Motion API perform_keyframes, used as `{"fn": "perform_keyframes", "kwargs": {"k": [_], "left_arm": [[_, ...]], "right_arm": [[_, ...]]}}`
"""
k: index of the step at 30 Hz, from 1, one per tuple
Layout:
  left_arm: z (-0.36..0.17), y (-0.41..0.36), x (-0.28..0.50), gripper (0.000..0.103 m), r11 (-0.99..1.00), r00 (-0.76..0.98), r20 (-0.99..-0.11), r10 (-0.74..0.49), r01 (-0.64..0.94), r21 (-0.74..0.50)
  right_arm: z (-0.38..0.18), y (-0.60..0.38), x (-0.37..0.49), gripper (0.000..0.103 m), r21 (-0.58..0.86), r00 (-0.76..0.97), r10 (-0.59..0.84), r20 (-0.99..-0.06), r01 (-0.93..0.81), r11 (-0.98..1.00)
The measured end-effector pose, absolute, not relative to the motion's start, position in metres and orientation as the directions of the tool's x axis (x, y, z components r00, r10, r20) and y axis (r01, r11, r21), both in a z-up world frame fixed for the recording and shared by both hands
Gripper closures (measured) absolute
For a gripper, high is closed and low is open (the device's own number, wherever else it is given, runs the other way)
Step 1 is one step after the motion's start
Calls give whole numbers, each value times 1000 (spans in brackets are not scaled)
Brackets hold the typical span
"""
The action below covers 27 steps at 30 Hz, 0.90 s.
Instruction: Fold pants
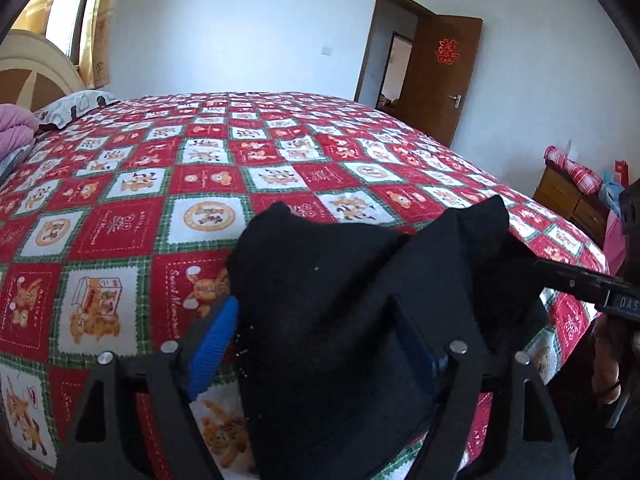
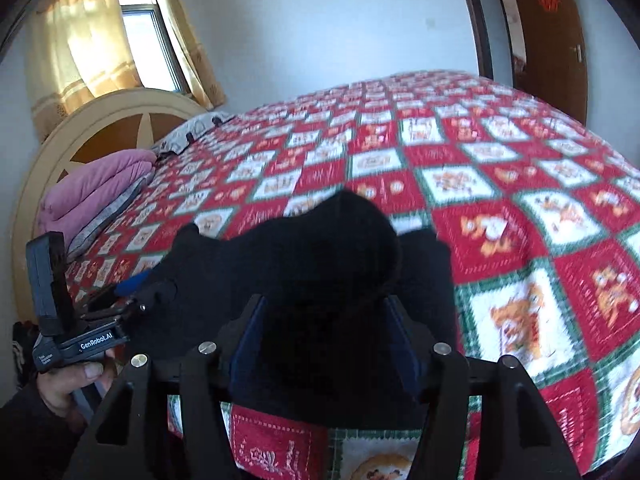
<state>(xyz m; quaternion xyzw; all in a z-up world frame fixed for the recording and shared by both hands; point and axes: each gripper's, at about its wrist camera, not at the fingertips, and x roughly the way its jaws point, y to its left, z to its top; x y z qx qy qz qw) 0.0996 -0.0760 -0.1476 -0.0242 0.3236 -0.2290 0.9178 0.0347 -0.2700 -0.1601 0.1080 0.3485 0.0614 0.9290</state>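
Black pants [image 1: 344, 280] hang bunched between both grippers above the red patchwork bed quilt [image 1: 168, 184]. My left gripper [image 1: 320, 328] has blue pads [image 1: 214, 344] and is shut on a fold of the pants, which drape over its right finger. My right gripper [image 2: 324, 320] is shut on another bunch of the pants [image 2: 328, 264]; the cloth hides its fingertips. The right gripper also shows at the right edge of the left wrist view [image 1: 576, 280], and the left gripper at the left of the right wrist view [image 2: 120, 292]. Both hold the cloth close together, raised off the quilt.
The quilt [image 2: 500, 200] covers the whole bed. Pink folded bedding [image 2: 96, 192] and a pillow [image 1: 76, 106] lie at the headboard [image 2: 92, 128]. A wooden dresser [image 1: 572, 200] stands beyond the bed's right side, and a brown door [image 1: 444, 76] is open at the back.
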Motion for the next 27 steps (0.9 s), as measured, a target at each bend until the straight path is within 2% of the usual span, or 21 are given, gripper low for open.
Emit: {"fn": "perform_keyframes", "kwargs": {"k": [3, 7, 9, 11, 12, 13, 15, 17, 19, 25, 27], "left_arm": [[-150, -75, 100, 22, 893, 686, -581, -439, 404, -197], [-148, -76, 98, 22, 892, 693, -570, -442, 408, -196], [-146, -78, 96, 22, 892, 698, -565, -440, 413, -185], [-146, -77, 95, 17, 896, 705, -564, -430, 412, -168], [-147, -77, 95, 9, 898, 709, -563, -424, 408, -162], [-148, -75, 96, 5, 904, 717, -563, -412, 397, -156], [-151, -70, 98, 4, 912, 724, -562, -400, 376, -164], [-154, -67, 101, 4, 912, 717, -569, -403, 368, -182], [-156, -65, 102, 3, 912, 713, -573, -404, 362, -192], [-166, -65, 107, 0, 905, 682, -598, -421, 359, -229], [-171, -68, 108, 0, 903, 669, -611, -424, 364, -228]], "right_arm": [[-151, -269, 25, 43, 198, 783, 137, -607, -18, 980], [-128, -259, 14, 43, 139, 847, 106, -520, -39, 990], [-133, -249, 22, 43, 127, 819, 141, -556, -84, 988], [-147, -248, 32, 43, 127, 778, 125, -616, -59, 990], [-154, -251, 36, 43, 136, 753, 120, -647, -40, 990], [-165, -256, 43, 44, 157, 711, 126, -692, -23, 987], [-176, -265, 46, 58, 194, 674, 153, -722, -15, 981], [-182, -273, 45, 80, 247, 653, 202, -730, -23, 969], [-181, -277, 42, 87, 292, 657, 242, -714, -35, 956], [-155, -285, 13, 88, 368, 724, 331, -605, -114, 923], [-164, -299, 14, 88, 404, 704, 323, -633, -56, 913]]}}
